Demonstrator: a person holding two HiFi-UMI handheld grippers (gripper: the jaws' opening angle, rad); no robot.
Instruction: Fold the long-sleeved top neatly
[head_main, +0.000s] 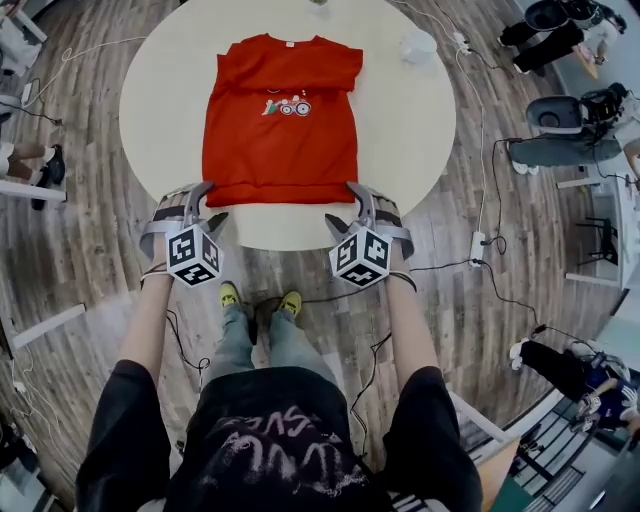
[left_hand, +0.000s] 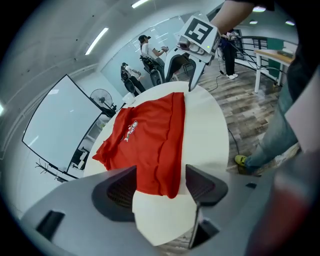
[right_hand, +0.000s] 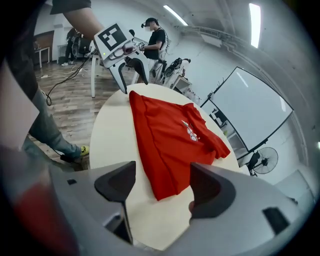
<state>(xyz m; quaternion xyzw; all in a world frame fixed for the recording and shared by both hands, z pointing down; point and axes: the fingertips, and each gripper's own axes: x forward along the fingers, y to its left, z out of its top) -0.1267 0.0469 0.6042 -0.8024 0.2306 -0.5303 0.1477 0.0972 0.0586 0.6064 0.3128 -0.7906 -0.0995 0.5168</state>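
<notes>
A red long-sleeved top (head_main: 282, 120) lies flat on the round white table (head_main: 405, 130), sleeves tucked in, a small printed picture on its chest and the hem toward me. My left gripper (head_main: 192, 196) hangs open just over the hem's left corner. In the left gripper view the corner of the top (left_hand: 150, 135) lies between the open jaws of the left gripper (left_hand: 160, 187), apart from both pads. My right gripper (head_main: 372, 196) stands open at the hem's right corner. In the right gripper view that corner of the top (right_hand: 170, 140) lies between the spread jaws of the right gripper (right_hand: 160, 182), untouched.
A small white cup (head_main: 418, 45) stands on the table at the far right. Cables and a power strip (head_main: 478, 246) lie on the wooden floor. Chairs and gear (head_main: 560, 120) stand to the right. People, a whiteboard (right_hand: 252, 110) and a fan (right_hand: 264, 161) are beyond the table.
</notes>
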